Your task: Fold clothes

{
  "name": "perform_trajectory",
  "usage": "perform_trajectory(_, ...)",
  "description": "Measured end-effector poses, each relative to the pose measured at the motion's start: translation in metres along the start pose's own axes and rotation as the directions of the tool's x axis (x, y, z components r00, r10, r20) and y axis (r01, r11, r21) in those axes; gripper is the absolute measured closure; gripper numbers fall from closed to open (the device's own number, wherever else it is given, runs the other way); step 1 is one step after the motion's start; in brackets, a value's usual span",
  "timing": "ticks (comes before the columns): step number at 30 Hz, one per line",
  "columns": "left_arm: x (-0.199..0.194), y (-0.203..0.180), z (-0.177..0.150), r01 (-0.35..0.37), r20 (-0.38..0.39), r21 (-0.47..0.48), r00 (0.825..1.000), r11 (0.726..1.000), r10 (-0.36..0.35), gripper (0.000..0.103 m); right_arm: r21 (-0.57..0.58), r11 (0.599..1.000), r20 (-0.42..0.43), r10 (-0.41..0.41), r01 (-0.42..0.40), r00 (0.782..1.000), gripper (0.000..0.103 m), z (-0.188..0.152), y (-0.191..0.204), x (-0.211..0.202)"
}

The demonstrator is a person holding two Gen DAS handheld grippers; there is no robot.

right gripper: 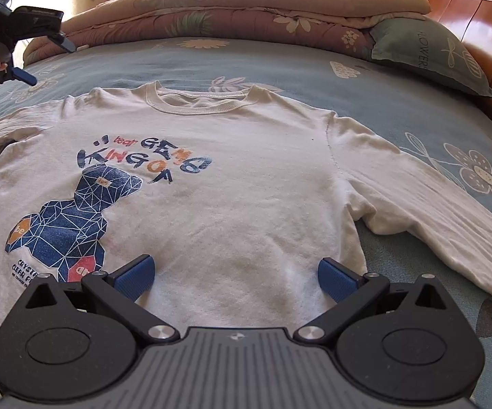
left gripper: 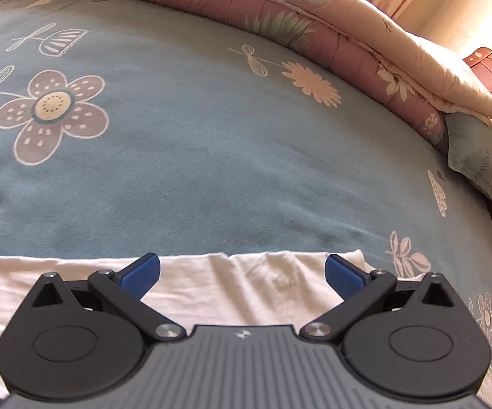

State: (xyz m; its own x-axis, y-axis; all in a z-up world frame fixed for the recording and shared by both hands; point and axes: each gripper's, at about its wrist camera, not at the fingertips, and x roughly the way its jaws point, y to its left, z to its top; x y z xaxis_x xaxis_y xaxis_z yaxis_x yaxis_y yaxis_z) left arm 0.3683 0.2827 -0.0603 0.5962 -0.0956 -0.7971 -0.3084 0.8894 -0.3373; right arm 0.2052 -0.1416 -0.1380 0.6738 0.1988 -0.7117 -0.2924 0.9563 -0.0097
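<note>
White long-sleeved sweatshirt (right gripper: 232,177) spread flat, print up, sleeves out, unfolded on the bed (right gripper: 399,109) near its front edge; left gripper (left gripper: 242,271) and right gripper (right gripper: 235,274) fingers apart, empty.

The white shirt (right gripper: 232,177) is showing a chest print reading "beat GEMO KING OF" above a blue faceted bear, whose orange patch is reading "be"; below it, small lines are starting "CRYSTA" and "CLEAR P", cut off by the near gripper. The green pillow (right gripper: 426,58) at far right is bearing "FLOWERS", its first letter partly hidden in a fold.
</note>
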Motion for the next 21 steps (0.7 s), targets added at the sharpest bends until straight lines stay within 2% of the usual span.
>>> perform_trajectory(10,-0.011,0.084,-0.062,-0.018,-0.05,-0.144,0.999,0.989,0.011,0.001,0.006,1.0,0.007,-0.006,0.006,1.0,0.0,0.0,0.001,0.001)
perform_trajectory(13,-0.024,0.08,-0.07,-0.024,-0.066,-0.152,0.998,0.988,0.014,0.001,0.008,1.0,0.008,-0.008,0.008,1.0,0.0,0.0,0.001,0.001)
perform_trajectory(19,-0.032,0.037,-0.072,0.135,-0.001,-0.097,0.991,0.986,-0.136,0.001,0.009,1.0,0.014,-0.01,0.01,1.0,0.0,-0.001,0.001,0.001)
perform_trajectory(21,-0.022,0.03,-0.077,0.154,-0.01,-0.106,0.988,0.982,-0.156,0.001,0.008,1.0,0.013,-0.01,0.01,1.0,0.0,-0.001,0.001,0.002)
